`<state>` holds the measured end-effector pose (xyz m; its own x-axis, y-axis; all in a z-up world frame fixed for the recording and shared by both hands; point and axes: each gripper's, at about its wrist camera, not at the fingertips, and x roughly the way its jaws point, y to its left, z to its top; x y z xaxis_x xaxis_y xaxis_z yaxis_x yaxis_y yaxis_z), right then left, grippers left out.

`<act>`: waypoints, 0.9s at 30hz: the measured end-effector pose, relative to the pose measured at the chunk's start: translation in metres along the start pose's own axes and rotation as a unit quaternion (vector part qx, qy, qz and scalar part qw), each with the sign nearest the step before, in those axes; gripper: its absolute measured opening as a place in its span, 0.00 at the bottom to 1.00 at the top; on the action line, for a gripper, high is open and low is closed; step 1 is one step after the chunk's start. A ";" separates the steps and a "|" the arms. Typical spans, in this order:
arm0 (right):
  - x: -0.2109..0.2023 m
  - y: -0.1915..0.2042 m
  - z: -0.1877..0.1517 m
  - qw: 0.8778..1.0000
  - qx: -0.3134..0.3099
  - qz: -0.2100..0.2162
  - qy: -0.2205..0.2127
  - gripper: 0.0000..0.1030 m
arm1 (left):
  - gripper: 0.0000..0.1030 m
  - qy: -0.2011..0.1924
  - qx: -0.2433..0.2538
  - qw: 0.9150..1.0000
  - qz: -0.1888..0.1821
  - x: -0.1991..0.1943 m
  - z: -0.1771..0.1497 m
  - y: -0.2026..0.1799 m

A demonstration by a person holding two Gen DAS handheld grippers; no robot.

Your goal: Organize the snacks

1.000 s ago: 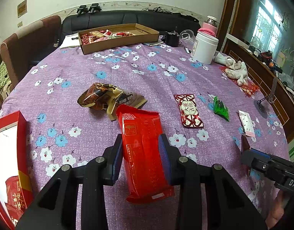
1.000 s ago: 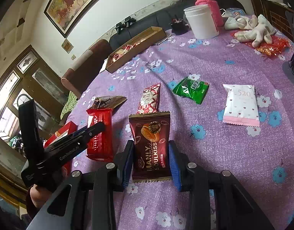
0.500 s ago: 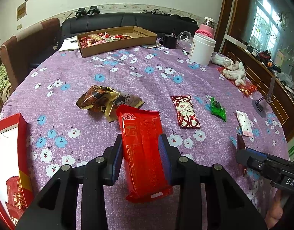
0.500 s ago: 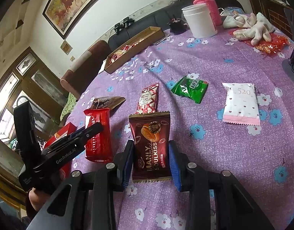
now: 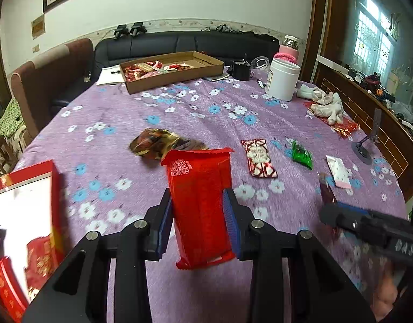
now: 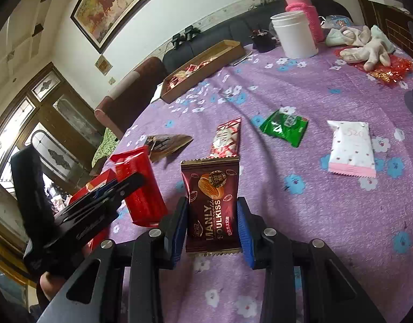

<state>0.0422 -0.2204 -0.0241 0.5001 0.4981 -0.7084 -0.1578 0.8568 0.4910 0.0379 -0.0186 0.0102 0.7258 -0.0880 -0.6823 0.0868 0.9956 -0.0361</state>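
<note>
My left gripper [image 5: 198,223] is shut on a red snack pack [image 5: 201,204] and holds it above the purple flowered tablecloth [image 5: 179,113]. It also shows in the right wrist view [image 6: 139,185]. My right gripper [image 6: 212,226] is shut on a brown Soulkiss cookie pack [image 6: 213,204], lifted off the cloth. Loose on the cloth lie a red-and-white pack [image 5: 259,157], a green pack [image 5: 302,154], a white-and-pink pack [image 6: 352,146] and a crumpled gold-brown wrapper [image 5: 158,142]. A red box [image 5: 23,215] with snacks inside stands open at the near left.
A long cardboard tray [image 5: 171,70] holding several snacks sits at the far edge. A white jar [image 5: 283,79], a pink-sleeved bottle [image 6: 303,13], white gloves [image 5: 327,105] on red foil and a small black stand [image 5: 368,142] are at the right.
Both grippers have risen with their packs. The red pack now stands more upright and hides part of the gold-brown wrapper. The right gripper has drawn closer to the left one.
</note>
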 end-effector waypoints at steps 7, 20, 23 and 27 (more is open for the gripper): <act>-0.009 0.019 -0.015 1.000 0.005 0.023 -0.003 0.35 | 0.32 0.008 0.002 1.000 0.008 -0.032 -0.022 0.023; 0.006 0.117 -0.052 0.995 -0.068 0.070 0.035 0.34 | 0.33 -0.026 -0.043 0.998 0.031 -0.097 -0.049 0.098; 0.014 0.141 -0.060 0.992 -0.085 0.076 0.047 0.34 | 0.33 -0.049 -0.054 0.996 0.051 -0.115 -0.053 0.118; 0.026 0.177 -0.067 0.988 -0.119 0.081 0.055 0.34 | 0.33 -0.069 -0.075 0.993 0.063 -0.134 -0.055 0.145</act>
<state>-0.0299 -0.0465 0.0102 0.3578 0.6310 -0.6883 -0.4295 0.7657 0.4788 -0.0844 0.1396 0.0561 0.8123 0.0452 -0.5816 -0.1068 0.9917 -0.0720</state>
